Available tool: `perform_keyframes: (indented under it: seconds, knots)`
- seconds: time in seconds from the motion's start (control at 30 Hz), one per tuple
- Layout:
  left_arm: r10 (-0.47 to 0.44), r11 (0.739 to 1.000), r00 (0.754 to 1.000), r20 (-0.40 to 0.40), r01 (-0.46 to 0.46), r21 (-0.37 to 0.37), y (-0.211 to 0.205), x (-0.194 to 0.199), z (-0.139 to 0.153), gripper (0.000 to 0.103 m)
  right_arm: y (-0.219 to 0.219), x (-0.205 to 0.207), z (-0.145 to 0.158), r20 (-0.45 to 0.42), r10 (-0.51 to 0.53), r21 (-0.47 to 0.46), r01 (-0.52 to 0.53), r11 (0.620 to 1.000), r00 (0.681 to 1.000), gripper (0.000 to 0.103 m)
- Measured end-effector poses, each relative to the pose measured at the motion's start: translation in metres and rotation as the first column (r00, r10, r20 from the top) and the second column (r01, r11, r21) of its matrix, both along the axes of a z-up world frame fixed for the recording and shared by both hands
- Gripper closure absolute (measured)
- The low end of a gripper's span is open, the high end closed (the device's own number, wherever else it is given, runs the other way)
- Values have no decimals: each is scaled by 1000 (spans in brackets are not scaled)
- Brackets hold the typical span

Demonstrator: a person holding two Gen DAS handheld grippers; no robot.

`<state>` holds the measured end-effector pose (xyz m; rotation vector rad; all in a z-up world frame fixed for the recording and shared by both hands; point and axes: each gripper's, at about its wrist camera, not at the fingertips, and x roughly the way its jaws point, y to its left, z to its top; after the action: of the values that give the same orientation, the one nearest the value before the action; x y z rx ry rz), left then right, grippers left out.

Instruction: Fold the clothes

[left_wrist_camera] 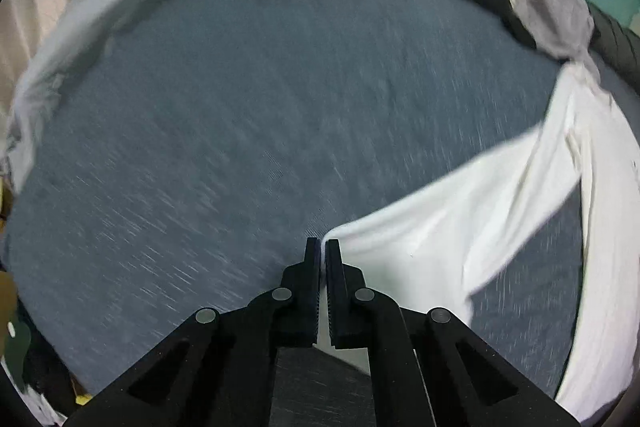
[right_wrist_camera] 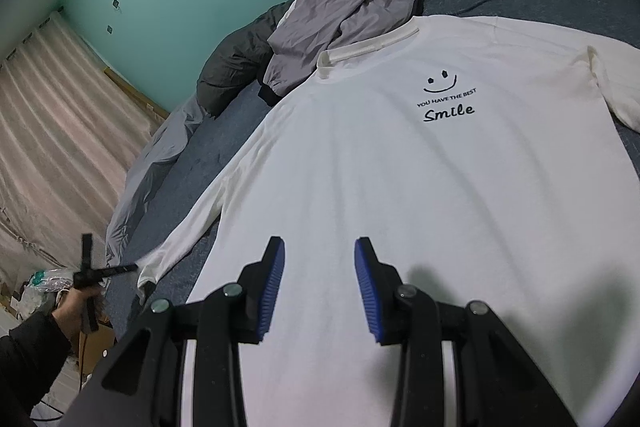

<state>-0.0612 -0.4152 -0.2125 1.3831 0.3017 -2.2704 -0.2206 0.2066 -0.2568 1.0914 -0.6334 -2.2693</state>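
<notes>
Now | left hand-held gripper (left_wrist_camera: 322,247) pinching white shirt (right_wrist_camera: 400,187) sleeve cuff | right hand-held gripper (right_wrist_camera: 320,247) spread above shirt

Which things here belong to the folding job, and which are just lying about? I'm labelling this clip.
Part of the job:
- white long-sleeved shirt, spread on the bed
- its sleeve, pinched in the left claw
- right claw, open over the shirt

Just lying about:
- grey jacket
- dark padded coat
- pale grey garment
- blue bed cover
- curtain
</notes>
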Motion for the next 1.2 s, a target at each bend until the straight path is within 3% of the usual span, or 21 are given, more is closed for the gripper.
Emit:
perform_keyframes:
  seconds: [0.17, 0.3, 0.53, 0.67, 0.73, 0.87, 1.13, 1.17, 1.2]
  knots:
    - [86, 993, 993, -85, -92, -67, -27, 6, 40, 101, 1, -1, -4, 10, -1, -5, 1, 1000, 1000, 67]
    - [102, 994, 994, -36, -103, -36, -48, 0, 30, 100, 0, -2, -7, 18, 2, 3, -2, 1000, 1000, 67]
    - [155, 988, 987, -30, -155, -6, -61, -14, -2, 97, -4, -1, -11, 24, 7, 19, -7, 1000, 1000, 67]
    - [195, 981, 980, -36, -196, -11, -64, -11, -9, 66, -6, -1, -14, 32, 8, 24, -8, 1000, 999, 67]
    - [222, 975, 974, -46, -222, -3, -66, -4, -11, 64, -7, -1, -14, 35, 11, 24, -12, 1000, 999, 67]
    - [241, 964, 969, -55, -232, 127, -65, 10, -28, 58, -8, 0, -12, 28, 15, 22, -16, 1000, 1000, 67]
    - [293, 925, 952, -84, -260, 278, -53, 40, -58, 58, -10, 2, -8, 21, 18, 18, -18, 1000, 1000, 67]
    - [293, 925, 953, -78, -261, 277, -53, 41, -58, 61, -10, 2, -8, 20, 18, 18, -18, 1000, 1000, 67]
    - [292, 925, 954, -72, -263, 276, -52, 41, -58, 85, -10, 2, -7, 19, 18, 18, -19, 1000, 1000, 67]
